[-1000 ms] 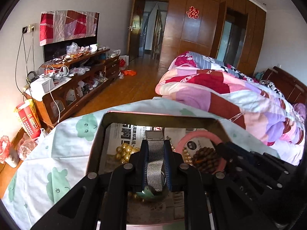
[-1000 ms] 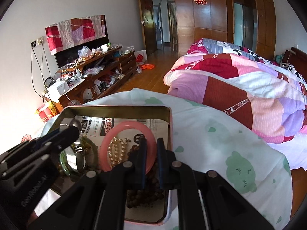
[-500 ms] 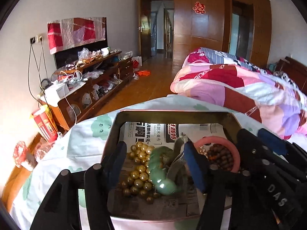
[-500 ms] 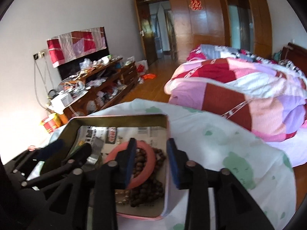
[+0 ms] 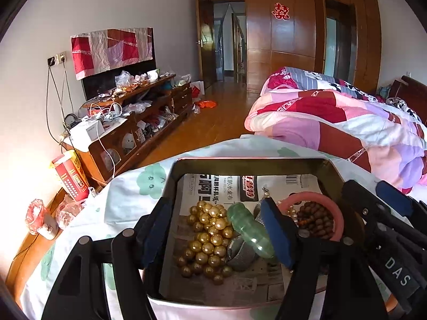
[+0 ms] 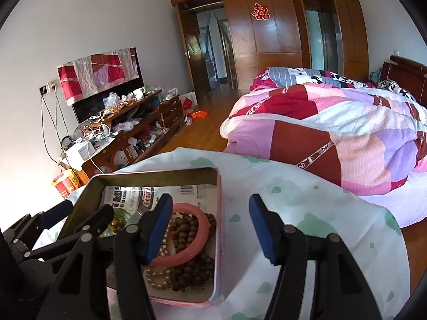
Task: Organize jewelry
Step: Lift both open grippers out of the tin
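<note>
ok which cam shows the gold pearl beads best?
Left wrist: the gold pearl beads lie in full view in the tin between the left gripper's open fingers. Right wrist catches only a sliver behind the left gripper.

Gold pearls [image 5: 208,237], a pale green bangle [image 5: 249,229], a pink bangle [image 6: 186,237], brown beads [image 6: 192,266]; white cloth [image 6: 307,213] with green prints.

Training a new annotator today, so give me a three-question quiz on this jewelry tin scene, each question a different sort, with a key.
1. True or false: the left claw is shut on the mesh watch band.
2. Which piece lies around the brown wooden beads? A) pink bangle B) green jade bangle C) gold pearl strand
3. Fill in: the tin is lined with printed ____.

Key: 1 false, both claws open; 2 A; 3 paper.
</note>
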### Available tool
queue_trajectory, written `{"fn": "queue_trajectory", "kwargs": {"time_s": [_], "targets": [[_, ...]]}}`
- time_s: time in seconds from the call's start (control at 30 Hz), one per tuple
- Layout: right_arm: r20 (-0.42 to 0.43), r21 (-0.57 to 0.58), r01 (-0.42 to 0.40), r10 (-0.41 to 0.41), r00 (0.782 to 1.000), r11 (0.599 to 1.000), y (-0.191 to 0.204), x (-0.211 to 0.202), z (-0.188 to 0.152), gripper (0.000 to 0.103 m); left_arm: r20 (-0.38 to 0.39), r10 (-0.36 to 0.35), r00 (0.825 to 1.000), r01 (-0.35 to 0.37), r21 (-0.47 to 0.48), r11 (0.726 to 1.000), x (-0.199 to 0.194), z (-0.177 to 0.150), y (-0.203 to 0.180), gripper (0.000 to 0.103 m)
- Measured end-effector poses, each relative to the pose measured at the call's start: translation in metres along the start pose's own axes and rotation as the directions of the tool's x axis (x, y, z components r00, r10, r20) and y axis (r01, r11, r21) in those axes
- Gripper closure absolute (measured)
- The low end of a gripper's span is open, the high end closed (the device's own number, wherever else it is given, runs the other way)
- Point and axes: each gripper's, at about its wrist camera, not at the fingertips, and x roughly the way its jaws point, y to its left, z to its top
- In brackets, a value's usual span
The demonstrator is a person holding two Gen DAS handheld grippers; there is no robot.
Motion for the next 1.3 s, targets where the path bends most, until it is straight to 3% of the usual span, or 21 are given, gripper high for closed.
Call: {"fn": "queue_trajectory", "kwargs": {"time_s": [0.2,0.67,1.0,1.3], "targets": [[0.002,0.025,0.019,-0.020,1.000,1.000,-0.010,-0.013,-0.003,0.032,0.012,0.020,1.000,-0.019,-0.035,0.999,-0.011,0.000,0.008,0.033],[0.016,0.039,0.055,-0.056,0.998,0.998,-0.027,-0.055,-0.028,0.032,0.015,0.011,1.000,-0.008,-0.184,0.983,-0.060,-0.029,0.028,0.033],[0.043,0.027,0.034,-0.035,0.998,0.999,-0.027,-0.086,-0.045,0.032,0.006,0.022,1.000,-0.020,-0.196,0.980,-0.094,-0.059,0.040,0.033],[-0.004,0.017,-0.017,0.017,1.000,1.000,-0.028,-0.104,-0.061,0.032,-0.024,0.041,0.999,-0.045,-0.194,0.980,-0.122,-0.089,0.065,0.033]]}}
